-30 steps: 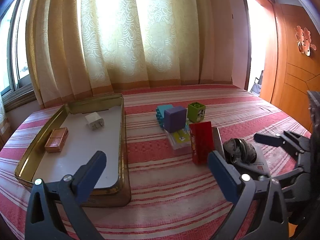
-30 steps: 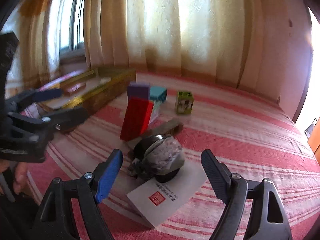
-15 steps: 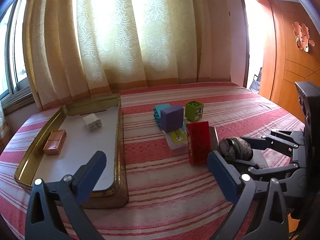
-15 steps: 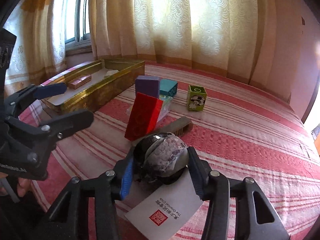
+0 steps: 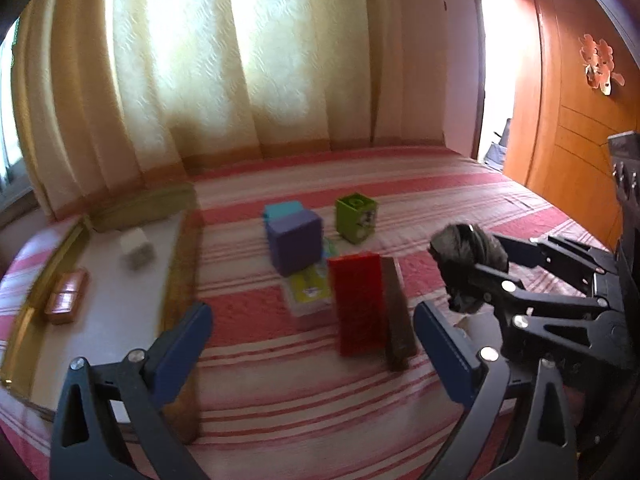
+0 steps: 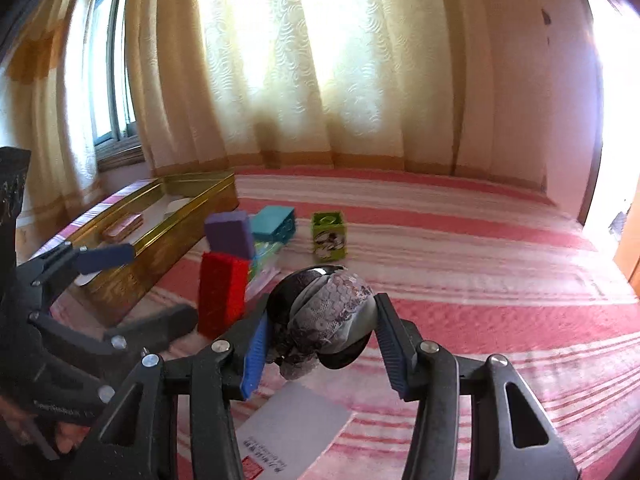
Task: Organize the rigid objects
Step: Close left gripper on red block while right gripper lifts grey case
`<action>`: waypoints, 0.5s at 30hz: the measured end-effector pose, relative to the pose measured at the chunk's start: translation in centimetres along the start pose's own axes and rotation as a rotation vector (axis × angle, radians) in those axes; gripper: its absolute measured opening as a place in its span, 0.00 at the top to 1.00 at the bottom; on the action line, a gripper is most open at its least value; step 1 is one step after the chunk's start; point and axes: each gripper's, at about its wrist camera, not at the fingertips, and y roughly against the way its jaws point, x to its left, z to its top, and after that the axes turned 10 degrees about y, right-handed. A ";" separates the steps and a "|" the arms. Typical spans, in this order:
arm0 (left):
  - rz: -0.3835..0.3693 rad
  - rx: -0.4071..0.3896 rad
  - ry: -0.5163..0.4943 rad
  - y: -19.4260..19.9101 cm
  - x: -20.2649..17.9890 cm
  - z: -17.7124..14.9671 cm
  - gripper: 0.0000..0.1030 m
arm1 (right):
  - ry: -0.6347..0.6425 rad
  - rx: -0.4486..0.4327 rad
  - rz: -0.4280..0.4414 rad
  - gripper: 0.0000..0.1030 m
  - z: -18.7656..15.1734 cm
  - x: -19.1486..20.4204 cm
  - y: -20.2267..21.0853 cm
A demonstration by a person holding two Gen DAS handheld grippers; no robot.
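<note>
Gripping round sequined lump (image 6: 326, 314), right gripper (image 6: 320, 344) facing gold tray (image 6: 168, 240) at frame's left; left gripper (image 5: 312, 356) closing, nothing between jaws.

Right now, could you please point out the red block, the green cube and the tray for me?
red block (image 5: 357, 300), left wrist view, middle of its front face
green cube (image 6: 329, 241), right wrist view, its pictured side
tray (image 6: 160, 240), right wrist view, its gold outer wall
</note>
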 end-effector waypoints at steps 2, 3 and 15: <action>-0.027 0.036 0.009 -0.7 -0.5 0.2 0.15 | 0.002 -0.001 -0.039 0.50 0.3 -0.5 -0.1; -0.033 0.048 0.005 -0.9 -0.8 0.3 0.21 | -0.018 0.002 -0.023 0.50 0.3 -0.9 -0.1; -0.046 0.137 -0.026 -4.0 -2.1 1.4 0.67 | -0.014 -0.050 -0.052 0.50 1.8 -1.2 0.4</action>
